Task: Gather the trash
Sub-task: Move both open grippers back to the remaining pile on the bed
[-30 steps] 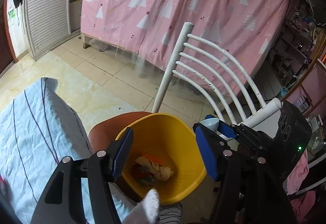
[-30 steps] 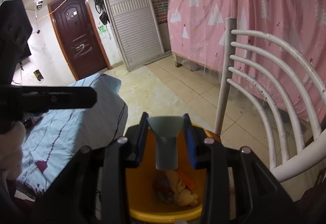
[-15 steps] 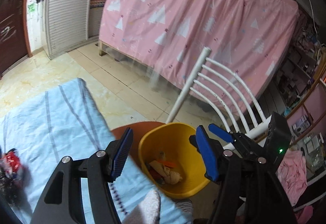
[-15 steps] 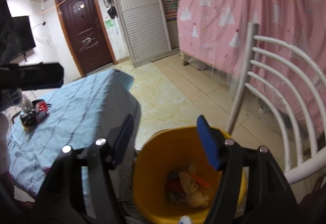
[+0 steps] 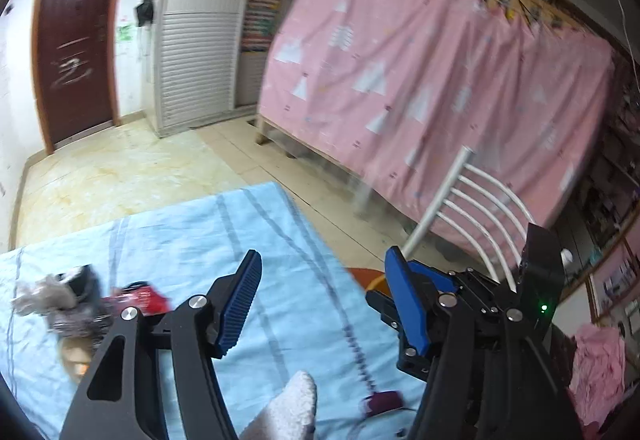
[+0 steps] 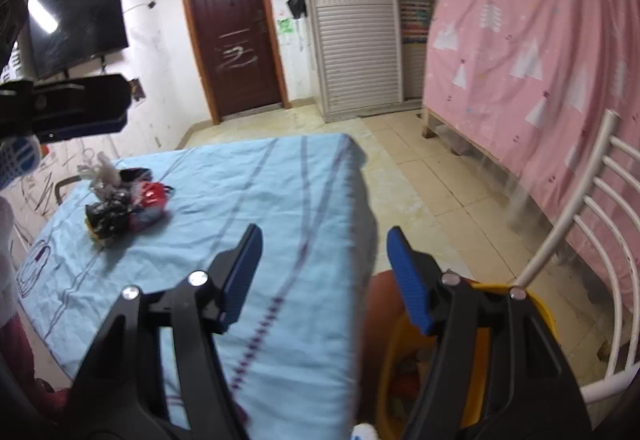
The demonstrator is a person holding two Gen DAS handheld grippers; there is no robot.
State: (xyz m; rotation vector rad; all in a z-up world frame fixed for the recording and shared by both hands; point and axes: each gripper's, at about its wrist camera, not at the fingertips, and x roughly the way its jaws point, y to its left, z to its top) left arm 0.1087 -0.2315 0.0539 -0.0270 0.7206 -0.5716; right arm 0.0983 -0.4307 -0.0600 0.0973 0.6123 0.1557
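My left tongs (image 5: 320, 300) are spread, nothing btwn the blue pads, hovering over the worktop (image 5: 192, 236) w/ its light-blue striped cloth. My right tongs (image 6: 324, 276) are spread too and empty; the jaws had just been opening, nothing btwn them now. They hang over the worktop's right edge, w/ the yellow bin (image 6: 540, 314) partly hidden behind the right finger. Bin sits on a reddish-brown seat (image 6: 380, 304) just beside the worktop, in front of the white chair back (image 6: 580, 224). Some stuff lies inside the bin, too blurred to name.

Trash pile (image 6: 120, 203) is on the far left part of the worktop, well apart from both tongs: crumpled black wrapper, red packet, whitish wad, all touching. In left view the same pile (image 5: 80, 300) sits left of my left finger, blurred. A small dark-purple bit (image 5: 382, 402) lies on the cloth near the bottom, by my right tongs' body (image 5: 472, 304). White-gloved finger (image 5: 288, 412) shows at the bottom edge.

Beyond: tiled floor (image 6: 420, 175), pink curtain (image 6: 540, 51), brown door (image 6: 236, 39).
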